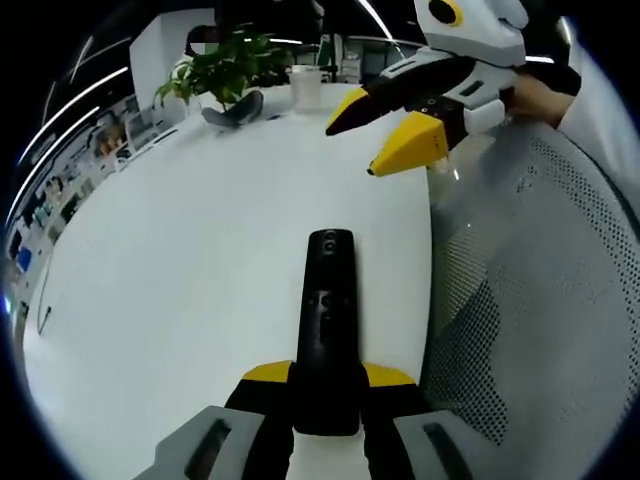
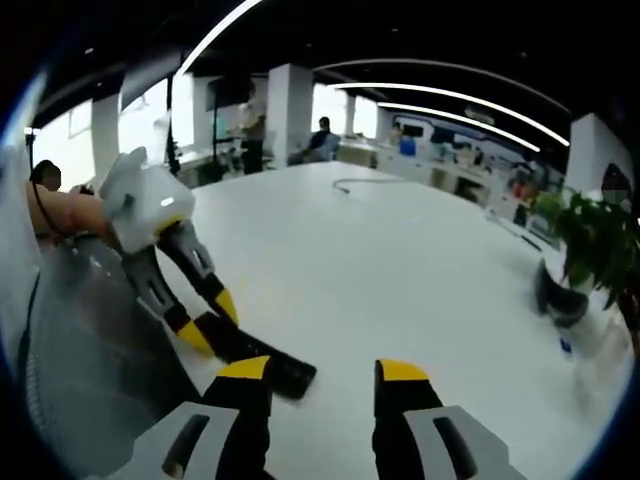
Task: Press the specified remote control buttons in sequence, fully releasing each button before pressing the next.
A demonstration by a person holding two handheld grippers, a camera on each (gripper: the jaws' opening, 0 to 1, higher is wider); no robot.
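Across both views I see a large white table (image 1: pixel 200 250), with a grey mesh chair back (image 1: pixel 530 300) standing just beside its near edge. Toward the far edge of the table sits a leafy potted plant (image 1: pixel 225 70), and a white cup (image 1: pixel 305 85) stands near it.

My left gripper (image 1: pixel 325 385) is clamped on the near end of the black remote (image 1: pixel 328 320), its yellow-tipped jaws pressed against both long sides. That remote lies lengthwise over the table close to the near edge, buttons facing up, its far end pointing toward the plant. From the right gripper view I can see the same left gripper (image 2: pixel 215 325) reaching in beside the chair and pinching the remote (image 2: pixel 275 368) low over the tabletop.

My right gripper (image 2: pixel 322 372) has its jaws spread apart with nothing between them. In the left gripper view it (image 1: pixel 385 135) hangs in the air beyond the far end of the remote, well apart from it, tips pointing down toward the table.
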